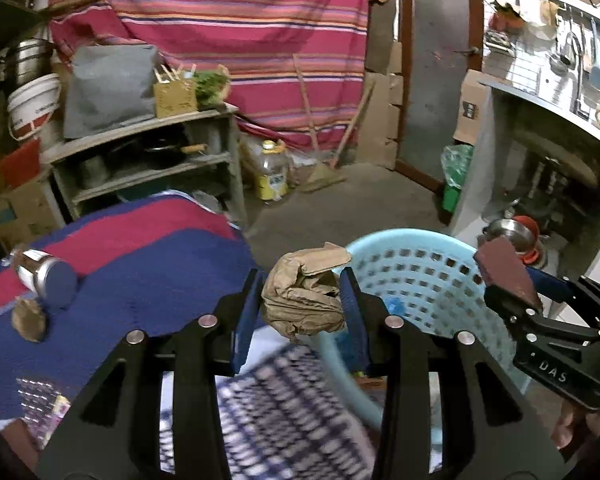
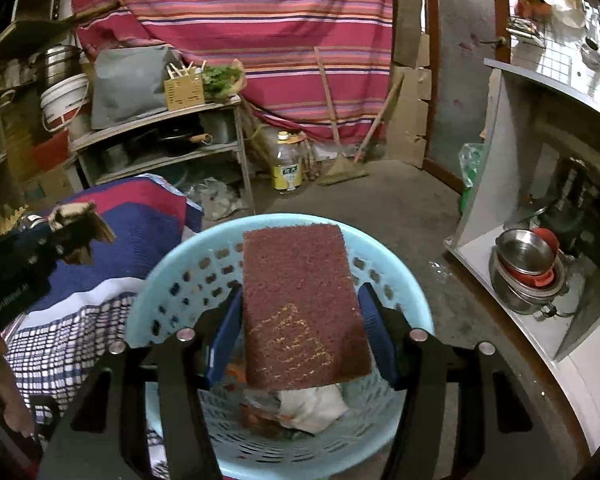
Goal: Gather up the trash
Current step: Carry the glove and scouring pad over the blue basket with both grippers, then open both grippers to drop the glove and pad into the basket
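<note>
My left gripper (image 1: 302, 300) is shut on a crumpled brown paper wad (image 1: 306, 294), held at the edge of the blue-and-red bedspread (image 1: 148, 280), just left of the light blue perforated basket (image 1: 416, 268). My right gripper (image 2: 300, 320) is shut on a flat maroon scouring pad (image 2: 300, 304), hanging over the basket (image 2: 180, 280). White crumpled trash (image 2: 312, 404) lies inside the basket. In the left wrist view the right gripper (image 1: 516, 284) with the pad (image 1: 504, 272) sits at the basket's right rim. In the right wrist view the left gripper (image 2: 66, 228) with the wad (image 2: 76, 216) shows at far left.
On the bedspread lie a metal can (image 1: 46, 276) and a brown lump (image 1: 29, 318). A shelf unit (image 1: 148, 160) with pans, a plastic bottle (image 1: 272, 176) and a broom (image 1: 324, 176) stand on the floor behind. Steel bowls (image 2: 528, 268) sit in a cabinet to the right.
</note>
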A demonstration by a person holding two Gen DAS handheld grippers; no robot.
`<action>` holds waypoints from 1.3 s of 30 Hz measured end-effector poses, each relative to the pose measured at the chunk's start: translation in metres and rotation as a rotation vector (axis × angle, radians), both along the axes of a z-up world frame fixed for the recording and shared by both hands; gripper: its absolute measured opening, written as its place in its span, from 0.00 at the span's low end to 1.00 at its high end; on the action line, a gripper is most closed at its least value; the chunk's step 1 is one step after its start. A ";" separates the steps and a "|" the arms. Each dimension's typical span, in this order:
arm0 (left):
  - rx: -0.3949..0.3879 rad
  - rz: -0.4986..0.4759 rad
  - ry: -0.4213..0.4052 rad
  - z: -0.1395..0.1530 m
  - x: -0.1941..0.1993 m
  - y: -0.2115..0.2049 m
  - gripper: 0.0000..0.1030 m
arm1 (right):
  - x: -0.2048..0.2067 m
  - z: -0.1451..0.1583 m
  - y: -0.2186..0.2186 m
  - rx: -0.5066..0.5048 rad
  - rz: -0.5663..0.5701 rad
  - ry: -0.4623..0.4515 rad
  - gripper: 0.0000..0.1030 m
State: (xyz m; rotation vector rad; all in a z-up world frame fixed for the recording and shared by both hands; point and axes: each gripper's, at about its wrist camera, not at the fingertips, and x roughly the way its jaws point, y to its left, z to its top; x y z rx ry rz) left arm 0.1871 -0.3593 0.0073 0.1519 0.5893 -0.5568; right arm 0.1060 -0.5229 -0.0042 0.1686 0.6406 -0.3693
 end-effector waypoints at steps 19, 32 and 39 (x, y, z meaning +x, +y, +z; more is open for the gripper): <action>0.020 -0.049 -0.018 -0.012 -0.016 -0.032 0.72 | -0.007 -0.013 -0.021 0.040 -0.042 0.020 0.56; 0.024 0.059 -0.069 0.001 -0.005 -0.007 0.86 | -0.002 -0.020 -0.021 0.049 -0.039 0.029 0.56; 0.037 0.064 -0.092 0.003 -0.007 -0.005 0.87 | 0.004 -0.020 -0.018 0.049 -0.032 0.029 0.56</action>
